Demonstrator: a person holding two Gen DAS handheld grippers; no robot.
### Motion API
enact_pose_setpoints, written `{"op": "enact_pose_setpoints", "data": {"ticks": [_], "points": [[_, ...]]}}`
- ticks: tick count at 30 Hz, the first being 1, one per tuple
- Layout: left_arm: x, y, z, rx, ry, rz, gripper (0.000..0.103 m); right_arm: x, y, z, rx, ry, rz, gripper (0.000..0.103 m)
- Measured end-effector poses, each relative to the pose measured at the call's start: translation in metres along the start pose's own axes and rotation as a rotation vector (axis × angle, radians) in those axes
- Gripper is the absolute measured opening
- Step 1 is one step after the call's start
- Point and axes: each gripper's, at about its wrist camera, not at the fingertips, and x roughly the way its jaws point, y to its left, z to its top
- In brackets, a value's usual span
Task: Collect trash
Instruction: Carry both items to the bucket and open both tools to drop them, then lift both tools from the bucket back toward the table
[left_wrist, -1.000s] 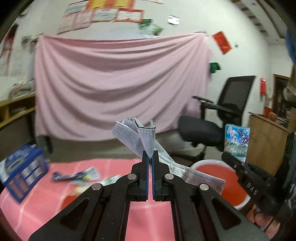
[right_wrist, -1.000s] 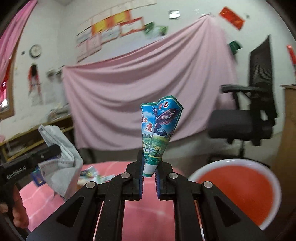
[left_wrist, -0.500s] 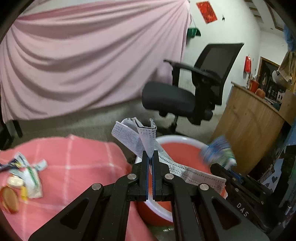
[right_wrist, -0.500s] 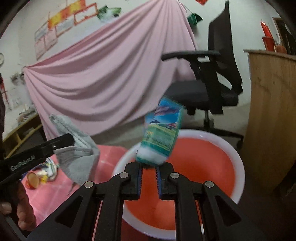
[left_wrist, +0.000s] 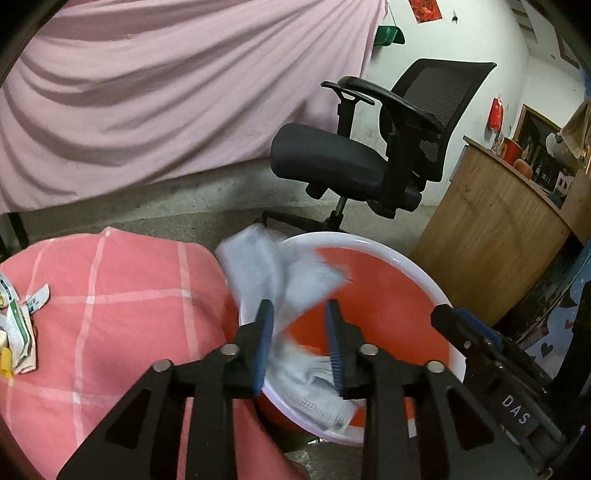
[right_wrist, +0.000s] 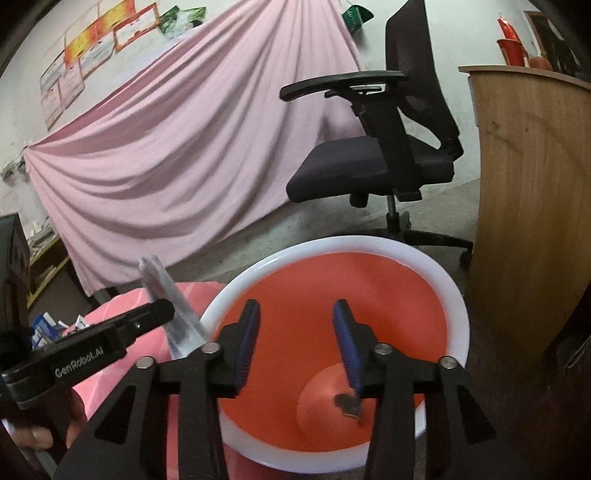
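Observation:
An orange basin with a white rim stands on the floor beside the pink-clothed table. My left gripper hangs over the basin's near edge, its jaws opening. The grey face mask is blurred and slipping loose between them, and its lower part lies in the basin. My right gripper is over the basin with its jaws opening and nothing between them. A small dark scrap lies on the basin's bottom, partly behind a finger. The snack wrapper is not in sight.
Several wrappers lie on the table's left edge. A black office chair stands behind the basin, and a wooden counter stands close on its right. A pink sheet hangs across the back wall.
Both grippers have swung from above the table to over the basin and opened. The snack wrapper has left the right jaws. The mask is dropping from the left jaws.

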Motion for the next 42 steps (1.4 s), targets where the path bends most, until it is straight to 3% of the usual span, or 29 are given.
{"op": "enact_pose_setpoints", "data": {"ticks": [3, 9, 11, 13, 17, 20, 22, 29, 42], "points": [[-0.003, 0.005, -0.001, -0.017, -0.007, -0.008, 0.026, -0.003, -0.001, 0.000, 0.004, -0.016, -0.019, 0.046], [-0.020, 0.015, -0.005, -0.051, -0.069, 0.011, 0.045, -0.009, -0.002, 0.003, 0.004, -0.074, -0.047, 0.055], [-0.029, 0.019, -0.007, -0.058, -0.102, 0.037, 0.055, -0.015, -0.001, 0.004, 0.006, -0.116, -0.054, 0.073], [-0.039, 0.022, -0.009, -0.064, -0.143, 0.062, 0.062, -0.022, -0.001, 0.006, 0.015, -0.164, -0.056, 0.079], [-0.060, 0.026, -0.015, -0.066, -0.245, 0.109, 0.092, -0.032, 0.001, 0.009, 0.021, -0.233, -0.061, 0.088], [-0.074, 0.031, -0.019, -0.064, -0.308, 0.110, 0.094, -0.040, 0.005, 0.010, 0.011, -0.297, -0.077, 0.100], [-0.078, 0.033, -0.020, -0.056, -0.326, 0.117, 0.096, -0.047, 0.008, 0.010, 0.006, -0.349, -0.084, 0.103], [-0.104, 0.031, -0.024, 0.002, -0.422, 0.163, 0.098, -0.062, 0.020, 0.015, -0.013, -0.455, -0.074, 0.103], [-0.174, 0.057, -0.046, -0.004, -0.569, 0.322, 0.101, -0.094, 0.072, 0.017, -0.051, -0.581, 0.066, 0.103]]}}
